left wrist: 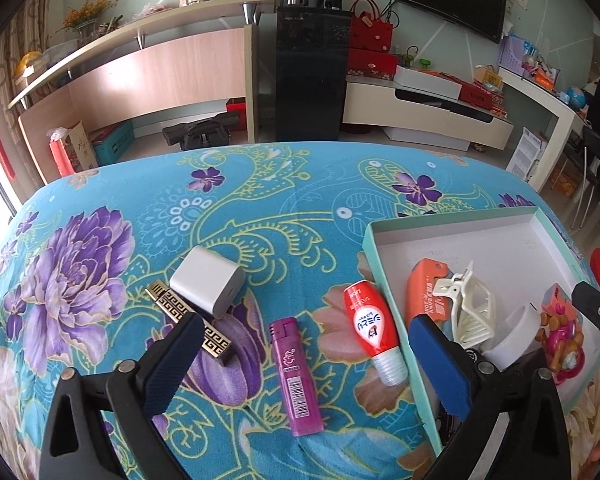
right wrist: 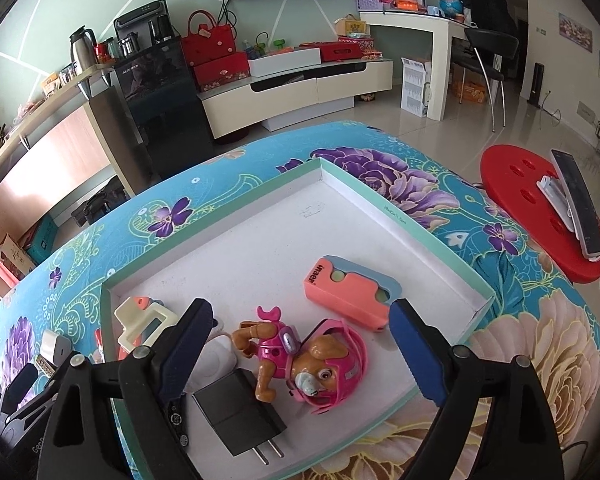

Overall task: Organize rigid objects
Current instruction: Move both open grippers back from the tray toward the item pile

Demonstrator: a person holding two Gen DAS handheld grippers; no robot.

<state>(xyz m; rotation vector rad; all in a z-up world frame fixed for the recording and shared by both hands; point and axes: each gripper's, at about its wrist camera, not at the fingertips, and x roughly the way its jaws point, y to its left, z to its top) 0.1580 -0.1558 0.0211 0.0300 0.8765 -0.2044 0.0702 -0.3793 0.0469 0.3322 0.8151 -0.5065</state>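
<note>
Through the left wrist view, my left gripper (left wrist: 312, 364) stands open over the flowered cloth. A purple lighter (left wrist: 296, 376) lies between its fingers, untouched. Nearby lie a white charger cube (left wrist: 208, 286), a gold-patterned black bar (left wrist: 188, 322) and a red tube (left wrist: 370, 328) against the box wall. The shallow teal-rimmed box (left wrist: 452, 224) holds an orange tool (left wrist: 424, 292) and a cream hair clip (left wrist: 470, 308). My right gripper (right wrist: 300, 352) is open above the box (right wrist: 432, 236), straddling a pink toy dog (right wrist: 300, 356) without touching it. A black plug (right wrist: 236, 412) and a coral case (right wrist: 352, 290) lie beside the dog.
A red stool (right wrist: 512, 176) to the right of the table carries a remote (right wrist: 580, 204) and a phone. The far edge of the table (left wrist: 260, 148) drops to the floor, with a desk, a black cabinet and a low TV unit beyond.
</note>
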